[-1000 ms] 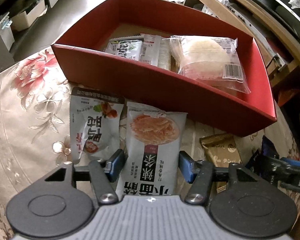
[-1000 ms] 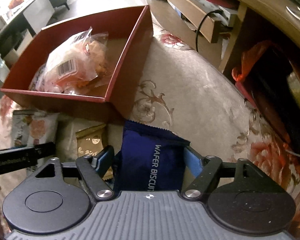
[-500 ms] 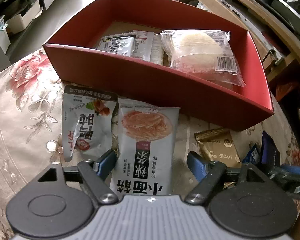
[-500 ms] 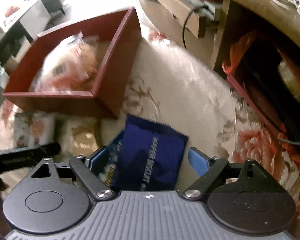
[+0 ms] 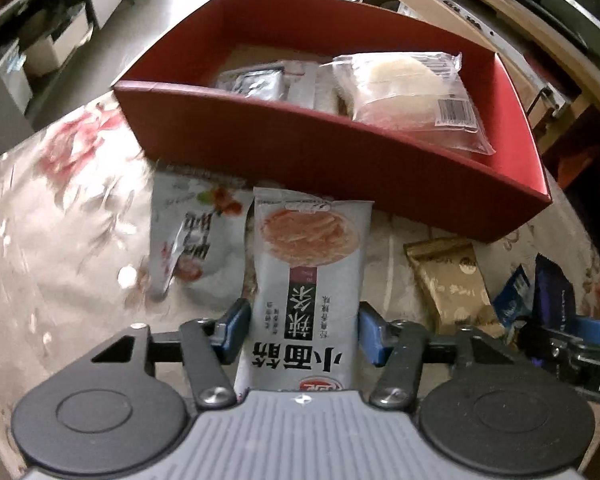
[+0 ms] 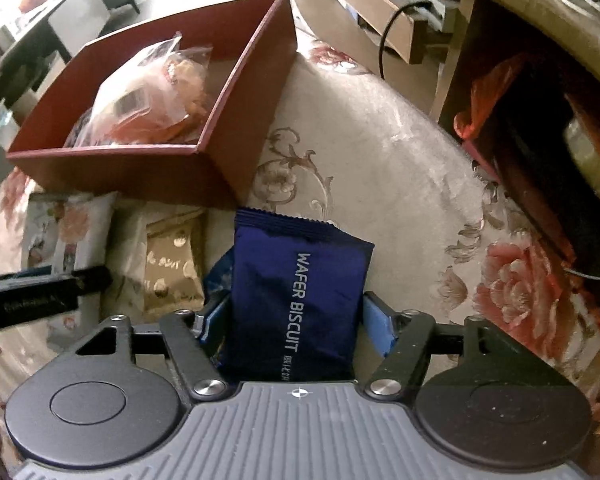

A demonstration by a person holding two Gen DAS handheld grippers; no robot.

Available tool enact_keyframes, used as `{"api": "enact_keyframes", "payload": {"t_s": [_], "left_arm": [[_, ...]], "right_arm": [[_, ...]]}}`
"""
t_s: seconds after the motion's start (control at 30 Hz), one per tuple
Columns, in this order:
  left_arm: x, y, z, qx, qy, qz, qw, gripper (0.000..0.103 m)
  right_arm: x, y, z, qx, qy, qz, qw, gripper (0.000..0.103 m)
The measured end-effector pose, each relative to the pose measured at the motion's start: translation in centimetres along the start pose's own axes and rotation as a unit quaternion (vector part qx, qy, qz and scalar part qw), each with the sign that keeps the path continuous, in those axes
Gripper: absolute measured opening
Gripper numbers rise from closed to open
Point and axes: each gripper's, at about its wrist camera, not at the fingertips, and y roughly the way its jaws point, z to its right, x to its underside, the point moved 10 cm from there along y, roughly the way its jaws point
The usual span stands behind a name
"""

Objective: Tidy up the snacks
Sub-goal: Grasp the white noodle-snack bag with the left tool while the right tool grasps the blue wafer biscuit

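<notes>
My left gripper (image 5: 305, 332) points down at the flowered tablecloth. Its jaws are closing, and the blue pads touch both long edges of a white noodle snack packet (image 5: 308, 240) with an orange picture. My right gripper (image 6: 296, 324) is closing too, its pads against the sides of a dark blue wafer biscuit packet (image 6: 300, 280). Behind both stands the red box (image 5: 340, 160), also visible from the right wrist (image 6: 140, 168). Inside it lie a bagged bun (image 5: 404, 88) and some flat grey packets (image 5: 256, 84).
A grey-white snack bag (image 5: 196, 240) lies left of the noodle packet. A gold packet (image 5: 448, 280) sits between the two grippers, with a smaller blue packet (image 6: 218, 268) under the wafer one. Wooden shelving (image 6: 380, 28) and an orange bag (image 6: 484, 100) crowd the right.
Both grippers opened wider half a second ago and have since closed in onto their packets. The right view, blurred then, has steadied with the wafer packet centred.
</notes>
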Motion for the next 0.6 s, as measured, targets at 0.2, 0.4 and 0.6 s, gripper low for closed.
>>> {"api": "enact_keyframes", "payload": {"t_s": [0.2,0.4,0.6], "left_arm": [[1.7,-1.2,-1.1,0.015,-0.007,-0.01,0.9998,0.052],[3.2,-2.0,-1.2,0.025,0.002,-0.017,0.9995,0.052],[4.1,-1.5,-0.9,0.007,0.023,-0.016,0.9996,0.066]], "right_arm": [[1.4,-2.3,-1.5,-0.007,-0.024,0.017,1.0,0.074],[3.9,-3.4,-4.5,-0.031,-0.065,0.014,0.997,0.074],[6.2,-2.1,-6.4,-0.018,-0.11,-0.019,0.994,0.074]]}}
